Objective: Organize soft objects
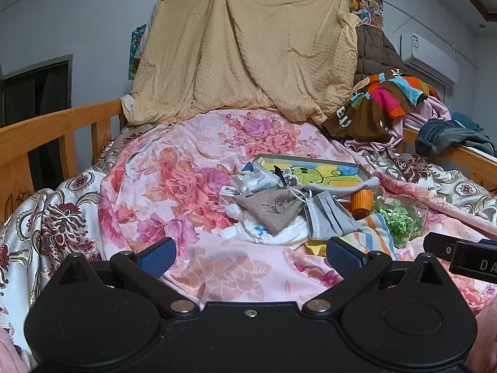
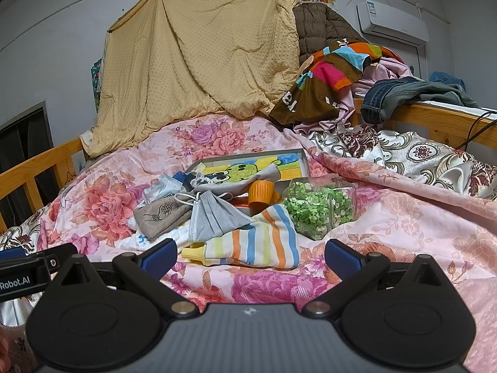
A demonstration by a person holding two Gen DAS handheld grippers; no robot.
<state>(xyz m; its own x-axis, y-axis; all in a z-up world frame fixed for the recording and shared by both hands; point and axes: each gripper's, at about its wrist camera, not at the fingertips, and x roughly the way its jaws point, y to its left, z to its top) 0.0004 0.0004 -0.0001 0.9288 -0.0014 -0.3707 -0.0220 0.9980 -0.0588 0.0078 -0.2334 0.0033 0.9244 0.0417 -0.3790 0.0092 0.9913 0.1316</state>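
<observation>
A pile of small soft things lies on the pink floral quilt (image 1: 186, 186): a grey-brown pouch (image 1: 273, 208) (image 2: 160, 216), a grey face mask (image 1: 329, 217) (image 2: 217, 214), a striped sock (image 2: 257, 242) (image 1: 372, 236), white cloths (image 1: 267, 233) and packets (image 1: 257, 180). Behind the pile lies a shallow tray with a cartoon picture (image 1: 326, 168) (image 2: 248, 164). My left gripper (image 1: 250, 256) is open and empty, just short of the pile. My right gripper (image 2: 251, 256) is open and empty, right before the striped sock.
A clear bag of green bits (image 2: 320, 205) (image 1: 400, 220) and an orange cup (image 2: 261, 195) (image 1: 362, 202) sit in the pile. A tan blanket (image 1: 248, 46) hangs at the back. Clothes (image 2: 335, 71) are heaped at back right. Wooden bed rails (image 1: 46, 133) (image 2: 435, 121) run on both sides.
</observation>
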